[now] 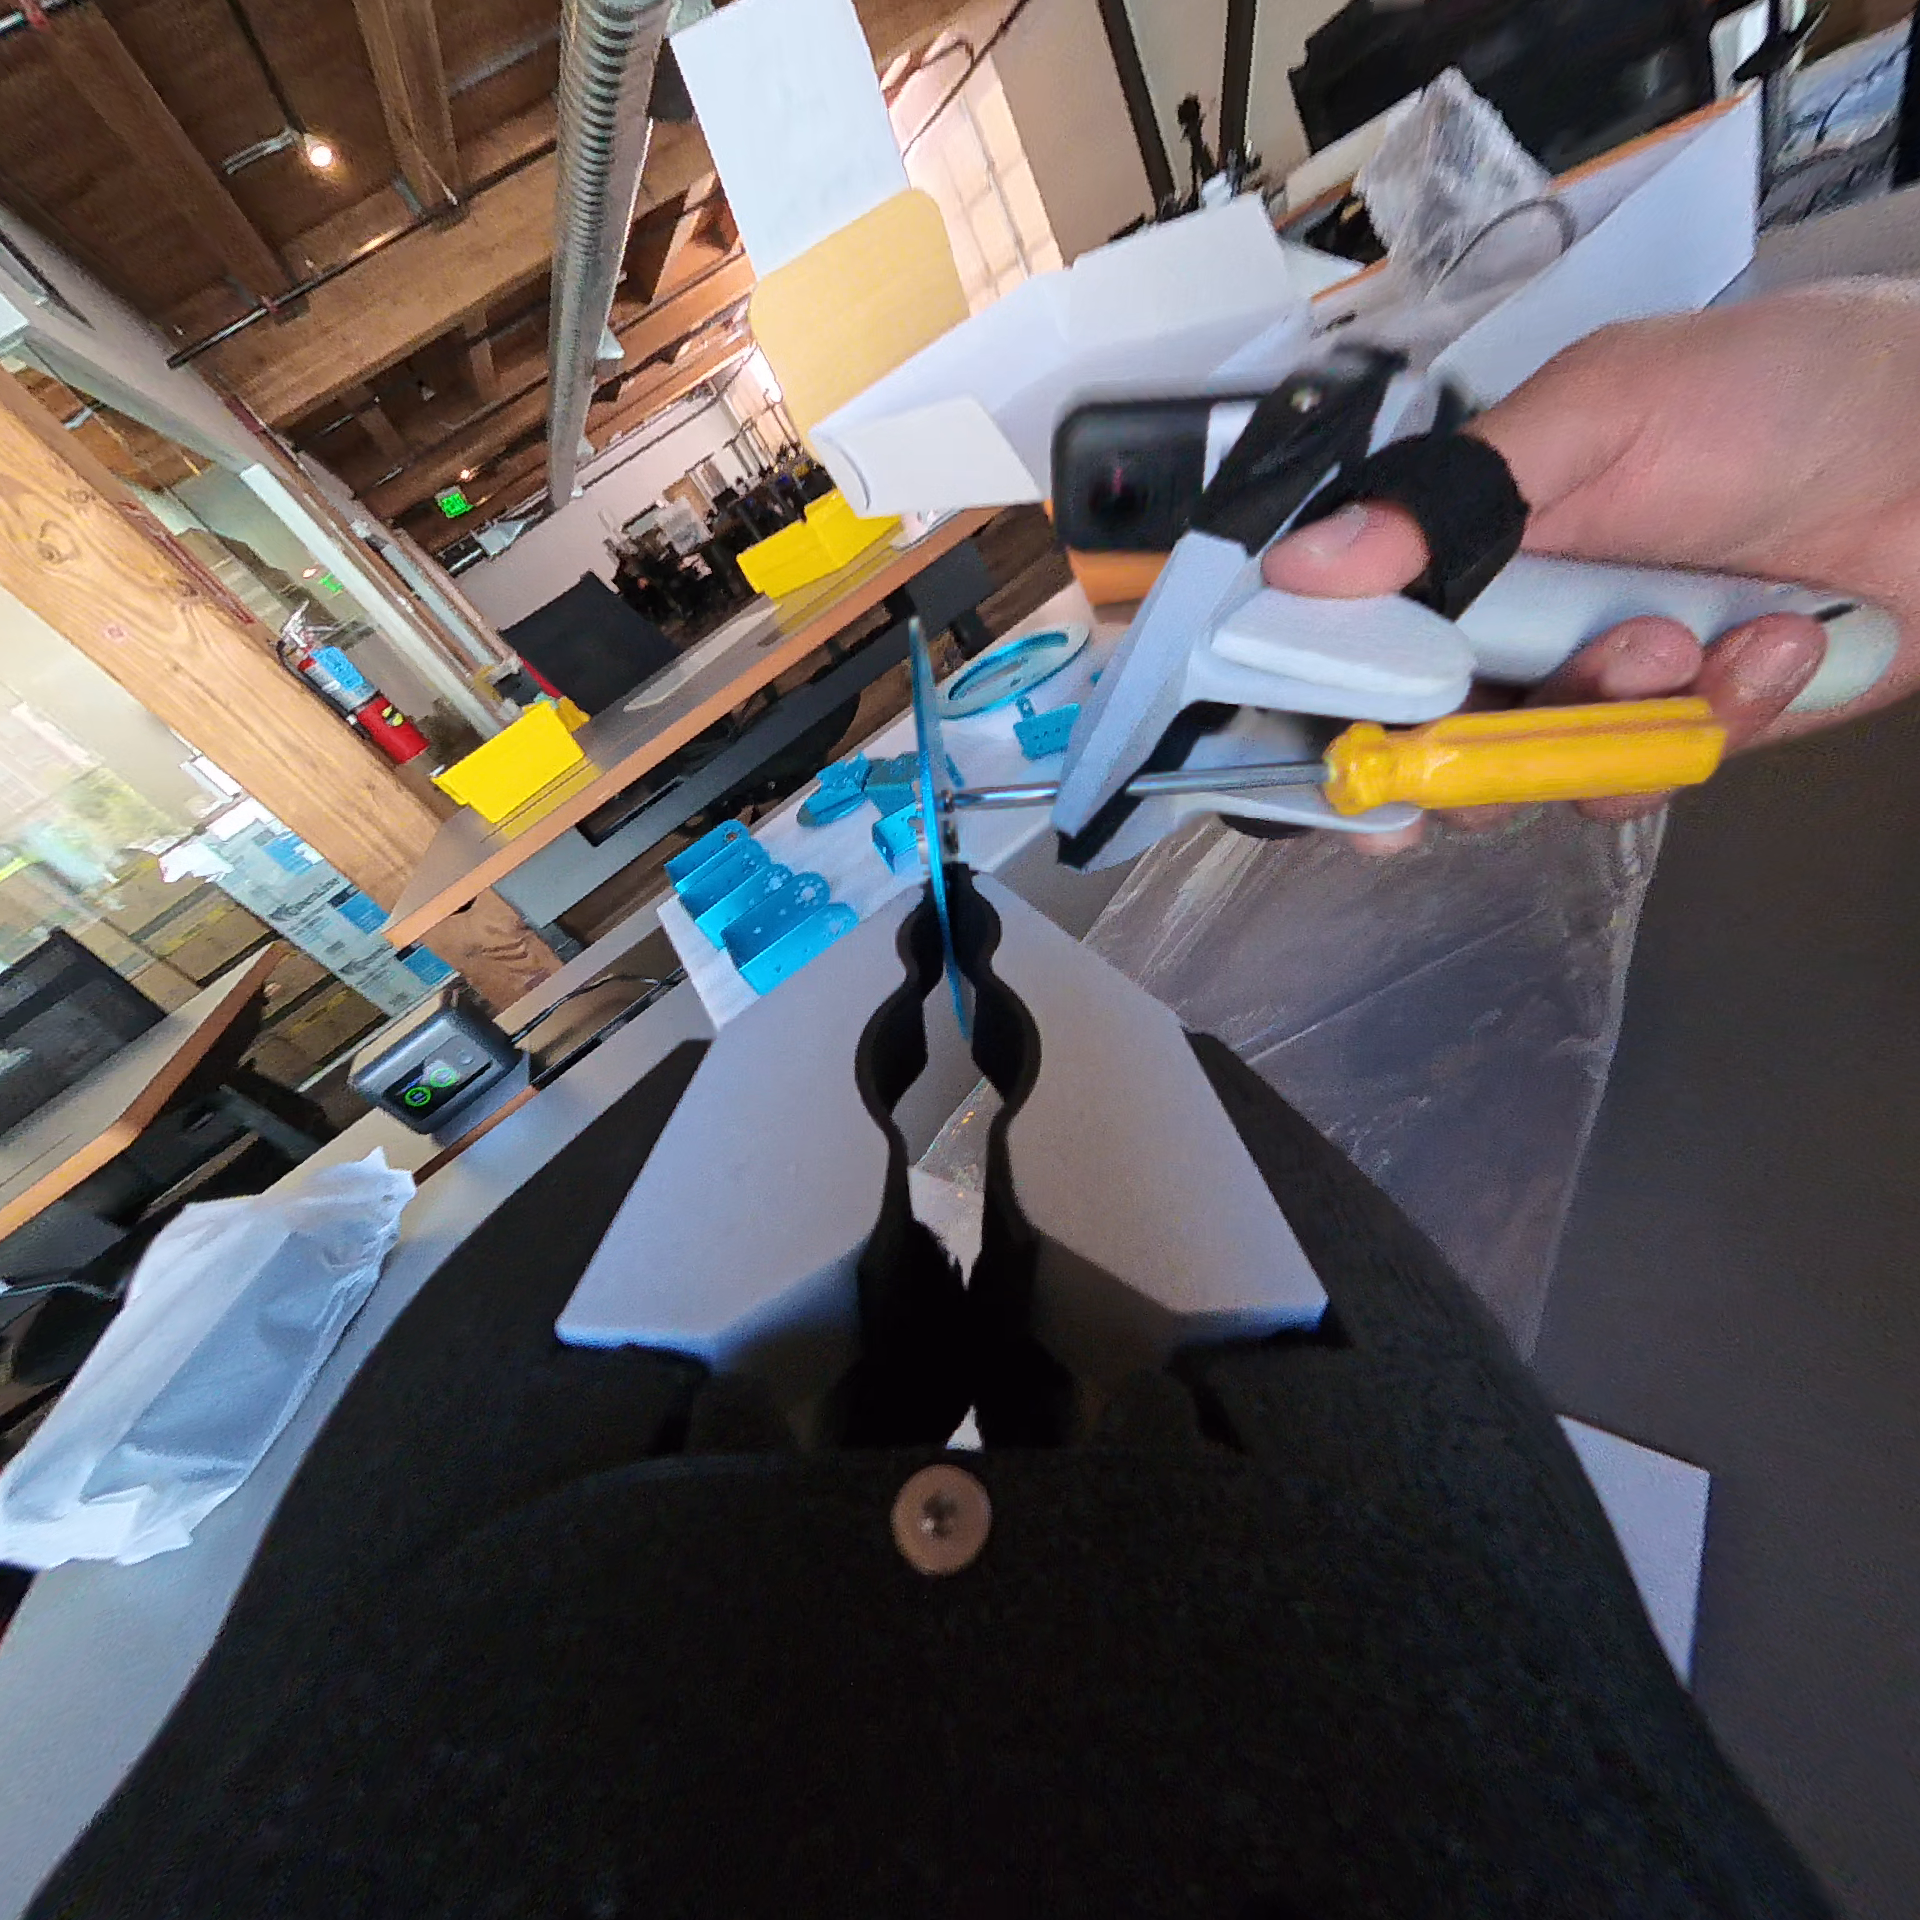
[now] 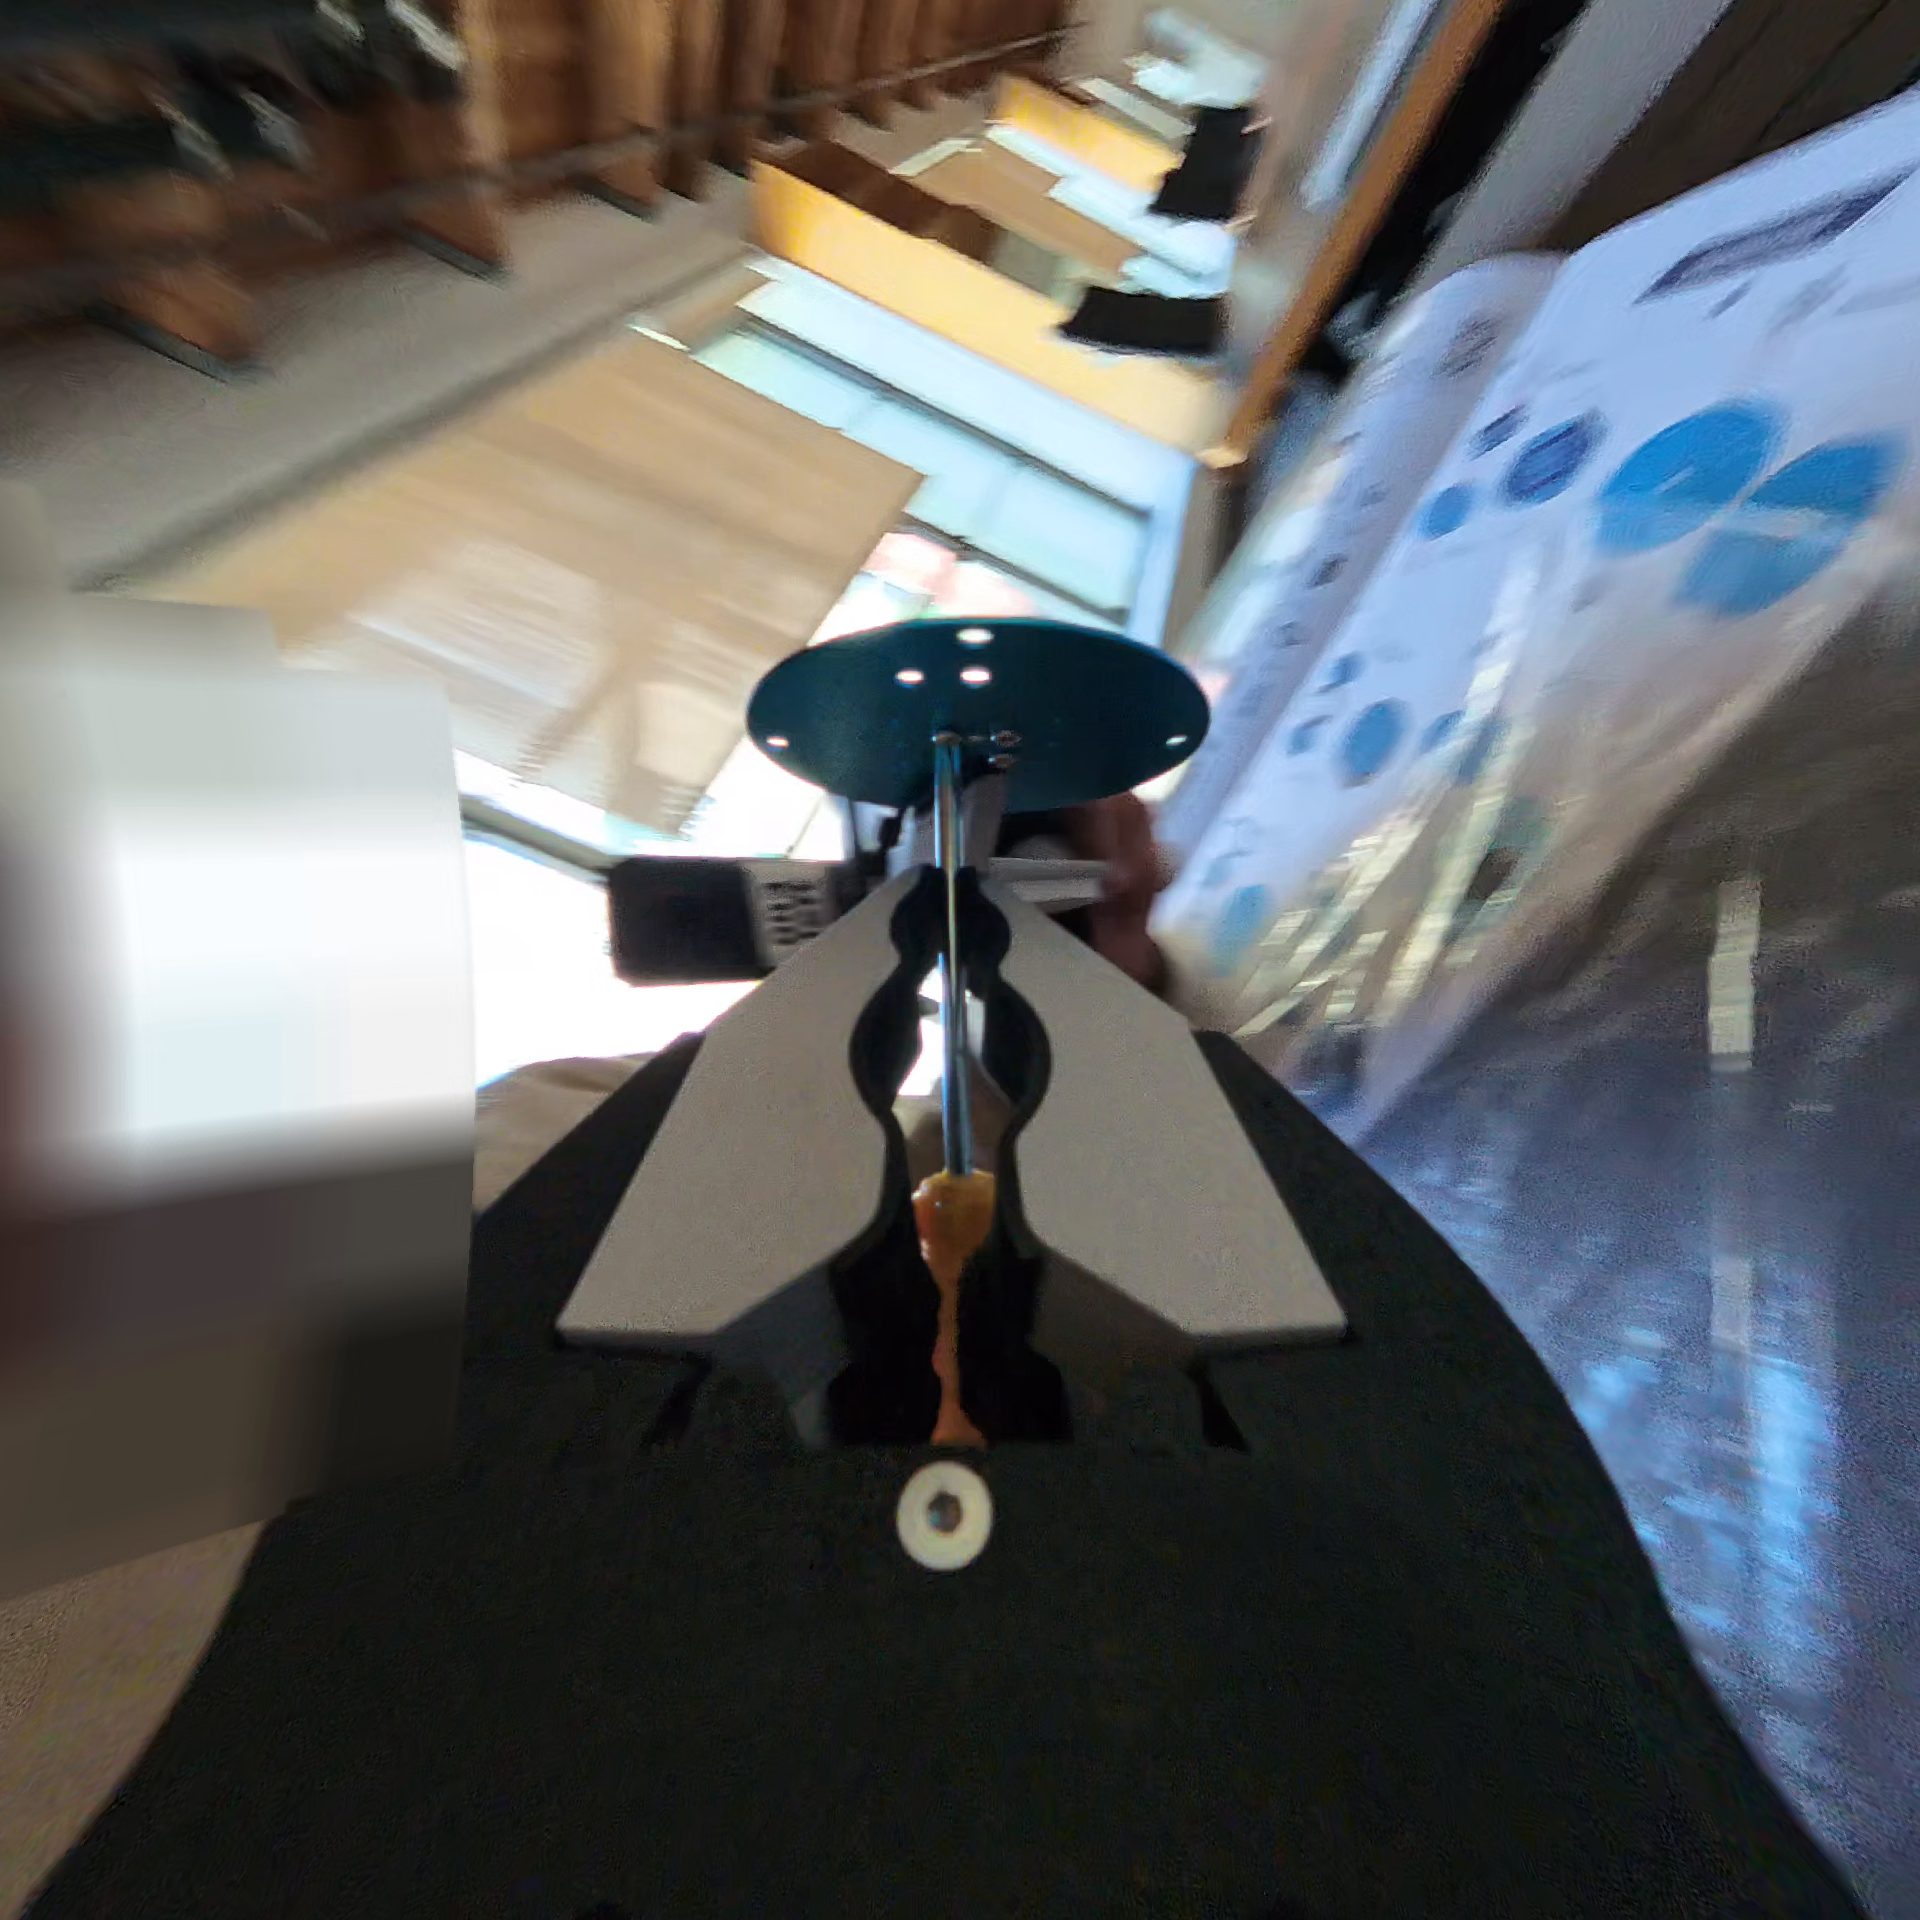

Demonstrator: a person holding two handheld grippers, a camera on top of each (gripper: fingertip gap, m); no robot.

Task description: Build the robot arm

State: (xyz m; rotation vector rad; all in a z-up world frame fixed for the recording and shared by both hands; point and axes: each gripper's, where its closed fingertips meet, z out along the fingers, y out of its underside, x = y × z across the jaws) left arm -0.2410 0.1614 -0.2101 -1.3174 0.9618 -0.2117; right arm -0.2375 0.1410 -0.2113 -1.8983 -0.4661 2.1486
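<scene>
The left gripper (image 1: 951,914) points forward and slightly upward, its two grey fingers (image 1: 790,1122) drawn nearly together, clamping the lower edge of a thin blue disc (image 1: 932,790) that stands on edge between the tips. The right gripper (image 1: 1081,821) comes in from the right side, crossing ahead of the left tips, fingers closed around a yellow-handled screwdriver (image 1: 1517,753) whose shaft runs out past them to the disc's face. A bare hand (image 1: 1683,540) grips the right gripper's white handle, one finger through a black strap. In the right wrist view, the right gripper (image 2: 951,914) has its fingers (image 2: 1132,1132) pinched along the screwdriver (image 2: 951,1039), with the disc (image 2: 1049,717) just beyond the tips.
</scene>
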